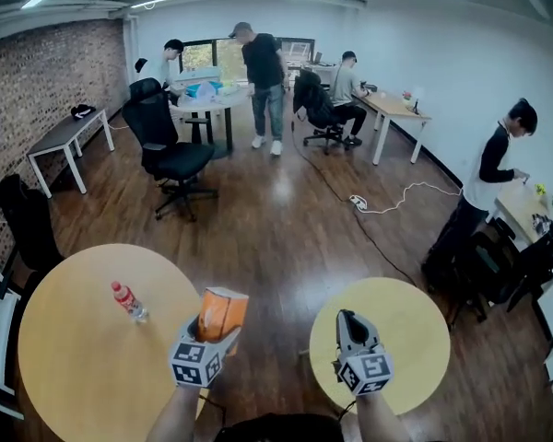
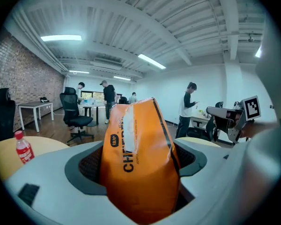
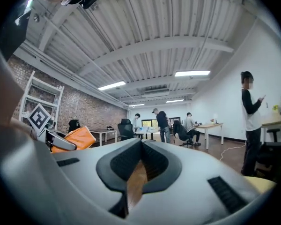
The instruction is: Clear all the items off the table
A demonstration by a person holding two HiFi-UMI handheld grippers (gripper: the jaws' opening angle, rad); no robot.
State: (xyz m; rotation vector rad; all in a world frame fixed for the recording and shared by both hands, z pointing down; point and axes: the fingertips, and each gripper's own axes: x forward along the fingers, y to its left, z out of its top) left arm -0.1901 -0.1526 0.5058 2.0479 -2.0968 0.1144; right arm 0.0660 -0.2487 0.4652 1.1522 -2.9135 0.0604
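Our left gripper point(image 1: 210, 331) is clamped on the orange snack bag point(image 1: 223, 309), holding it upright in the air just past the 3 o'clock edge of the large round worktop point(image 1: 64, 357), seemingly over the floor. A red-capped bottle point(image 1: 127, 301) stands on that worktop at about 10 o'clock from the bag. Our right gripper point(image 1: 348, 319), jaws pressed together on nothing, hovers over the 9 o'clock side of the smaller round worktop point(image 1: 410, 339).
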